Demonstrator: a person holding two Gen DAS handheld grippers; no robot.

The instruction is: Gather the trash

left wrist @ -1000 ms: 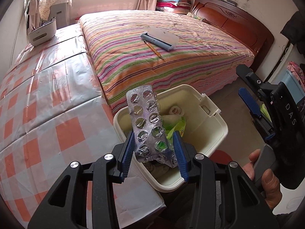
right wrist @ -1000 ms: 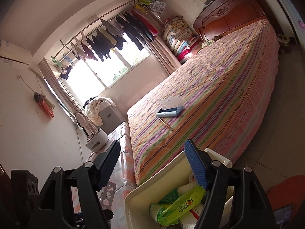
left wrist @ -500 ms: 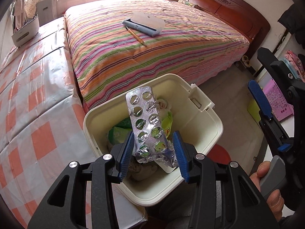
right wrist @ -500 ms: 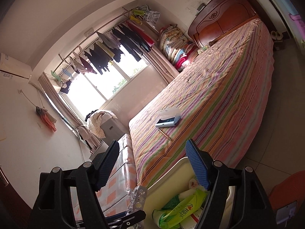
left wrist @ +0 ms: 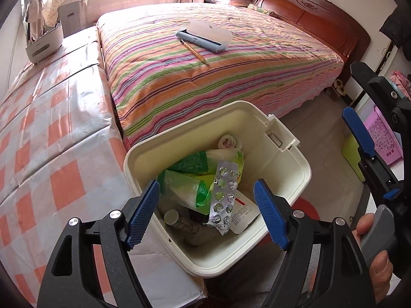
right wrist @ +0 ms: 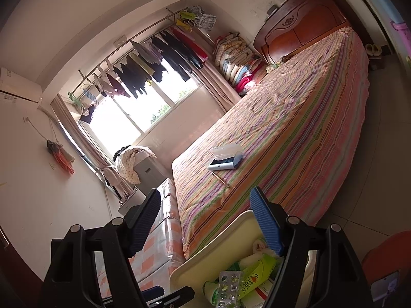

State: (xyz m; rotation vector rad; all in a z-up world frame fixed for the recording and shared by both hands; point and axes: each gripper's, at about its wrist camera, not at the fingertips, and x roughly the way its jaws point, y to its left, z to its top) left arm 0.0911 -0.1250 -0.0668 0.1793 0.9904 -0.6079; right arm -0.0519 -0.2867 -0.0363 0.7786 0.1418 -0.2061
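A cream trash bin [left wrist: 290,154] stands on the floor between the bed and a checkered surface. Inside it lie a silver blister pack [left wrist: 223,195], a green and white plastic bag [left wrist: 190,179], a white carton and a small bottle. My left gripper [left wrist: 208,215] is open and empty just above the bin's near rim. My right gripper [right wrist: 205,223] is open and empty; it shows at the right of the left wrist view [left wrist: 359,138], beside the bin. The bin [right wrist: 218,251] and the blister pack [right wrist: 228,290] also show at the bottom of the right wrist view.
A striped bed [left wrist: 231,77] lies behind the bin, with a grey case [left wrist: 205,34] and a pencil [left wrist: 195,52] on it. An orange-checkered covered surface [left wrist: 51,154] is at left, with a white holder [left wrist: 43,43] at its far end. A purple basket [left wrist: 382,138] stands at right.
My left gripper has opened and let go of the blister pack, which has dropped into the bin onto the green bag. The right gripper has stayed open.
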